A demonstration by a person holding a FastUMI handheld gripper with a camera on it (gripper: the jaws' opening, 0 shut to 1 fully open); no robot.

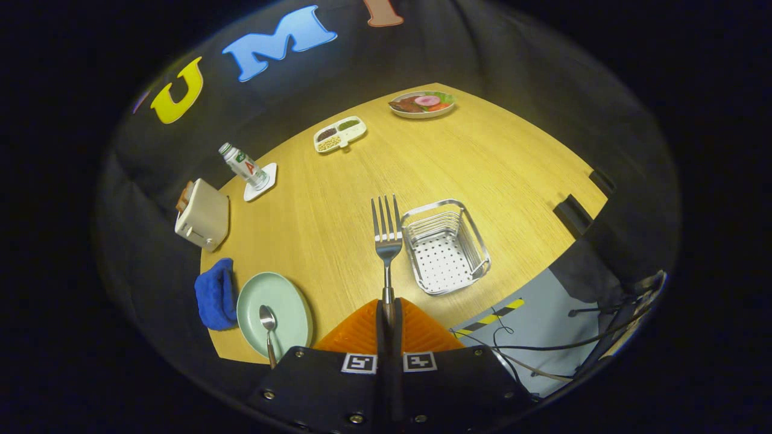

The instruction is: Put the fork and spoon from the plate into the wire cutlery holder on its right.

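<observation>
My gripper (pixel 388 310) is shut on the handle of a metal fork (pixel 386 232), which sticks out straight ahead of the fingers, tines forward, high above the wooden table (pixel 338 199). The wire cutlery holder (pixel 445 247) with its perforated floor stands just right of the fork's tines, lower down on the table. Left of the fingers lies a pale green plate (pixel 283 301) with a metal spoon (pixel 268 328) resting on it, bowl up, handle toward me.
A blue cloth (pixel 215 294) lies left of the plate. Farther off stand a cream toaster (pixel 202 215), a small bottle on a white coaster (pixel 244 166), a divided snack tray (pixel 339 134) and a plate of food (pixel 422 103). Cables hang past the table's right edge.
</observation>
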